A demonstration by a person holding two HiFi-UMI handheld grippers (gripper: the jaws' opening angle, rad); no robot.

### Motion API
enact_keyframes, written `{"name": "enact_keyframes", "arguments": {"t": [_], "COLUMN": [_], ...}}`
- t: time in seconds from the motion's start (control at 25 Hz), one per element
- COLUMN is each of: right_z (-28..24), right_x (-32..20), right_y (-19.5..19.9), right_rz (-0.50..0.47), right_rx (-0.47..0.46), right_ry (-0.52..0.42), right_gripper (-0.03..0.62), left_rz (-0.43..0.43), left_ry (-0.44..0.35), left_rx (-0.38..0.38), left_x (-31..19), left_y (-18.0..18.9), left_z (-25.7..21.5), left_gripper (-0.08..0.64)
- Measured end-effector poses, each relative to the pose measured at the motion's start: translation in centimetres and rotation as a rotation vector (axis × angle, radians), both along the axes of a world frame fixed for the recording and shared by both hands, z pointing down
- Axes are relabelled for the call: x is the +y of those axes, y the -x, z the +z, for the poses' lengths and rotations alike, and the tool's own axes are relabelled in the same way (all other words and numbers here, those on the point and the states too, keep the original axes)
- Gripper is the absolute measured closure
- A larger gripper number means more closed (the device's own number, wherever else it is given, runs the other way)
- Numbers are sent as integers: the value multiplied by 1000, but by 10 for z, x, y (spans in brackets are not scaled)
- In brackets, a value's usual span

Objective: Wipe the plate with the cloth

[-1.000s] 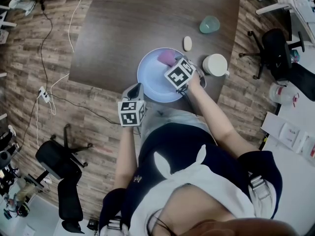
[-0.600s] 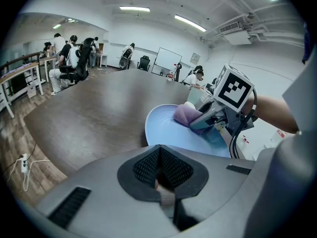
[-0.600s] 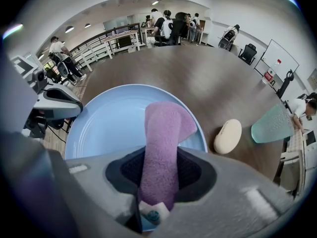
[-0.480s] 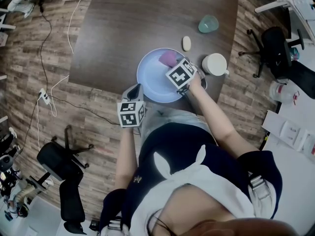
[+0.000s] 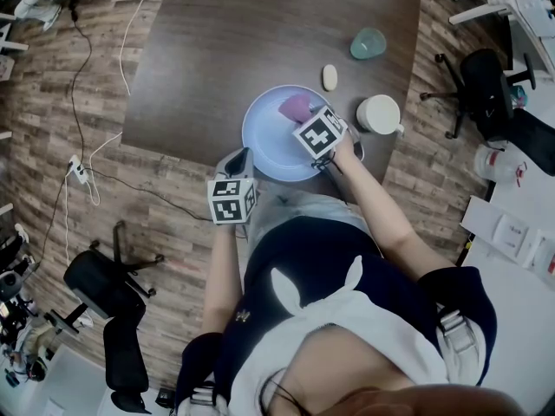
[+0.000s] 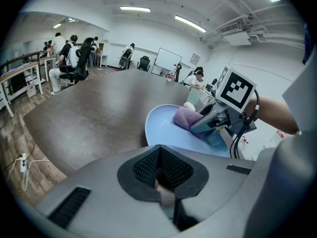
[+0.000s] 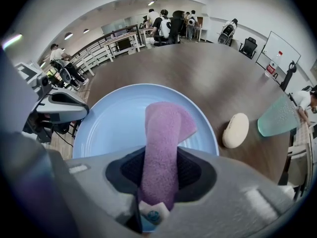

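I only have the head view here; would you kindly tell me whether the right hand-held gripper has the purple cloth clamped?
Observer: Yes. In the right gripper view, the right hand-held gripper has its jaws closed on the purple terry cloth.
Operator: Thank you. Is the left hand-held gripper holding the pale blue round plate?
Observer: No. Its jaws are together with nothing between them; the plate lies beyond its tips.
Operator: Does the cloth reach the plate?
Observer: Its free end lies folded on the plate's inner surface, apparently touching it.
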State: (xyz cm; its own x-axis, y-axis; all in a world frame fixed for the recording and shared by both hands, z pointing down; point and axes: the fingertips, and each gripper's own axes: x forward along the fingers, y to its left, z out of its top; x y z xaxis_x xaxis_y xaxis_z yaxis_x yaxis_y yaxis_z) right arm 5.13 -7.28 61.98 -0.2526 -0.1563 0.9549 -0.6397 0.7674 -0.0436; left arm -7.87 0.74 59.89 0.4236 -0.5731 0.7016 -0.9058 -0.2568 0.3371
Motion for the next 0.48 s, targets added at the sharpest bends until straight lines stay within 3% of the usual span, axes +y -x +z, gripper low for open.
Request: {"name": "enact_keyframes", "arguments": {"t": [0.48], "right_z": [5], "right_x": [19], "right_y": [11], "right_rz": [20], "right_rx": [-41], "right_ry": [49], "right_gripper": [459], "left_rz": [-7], "left_ry": [0], "left_rx": [5], "left_x": [1], "left_y": [0], "left_z": [1], "left_gripper": [555]}}
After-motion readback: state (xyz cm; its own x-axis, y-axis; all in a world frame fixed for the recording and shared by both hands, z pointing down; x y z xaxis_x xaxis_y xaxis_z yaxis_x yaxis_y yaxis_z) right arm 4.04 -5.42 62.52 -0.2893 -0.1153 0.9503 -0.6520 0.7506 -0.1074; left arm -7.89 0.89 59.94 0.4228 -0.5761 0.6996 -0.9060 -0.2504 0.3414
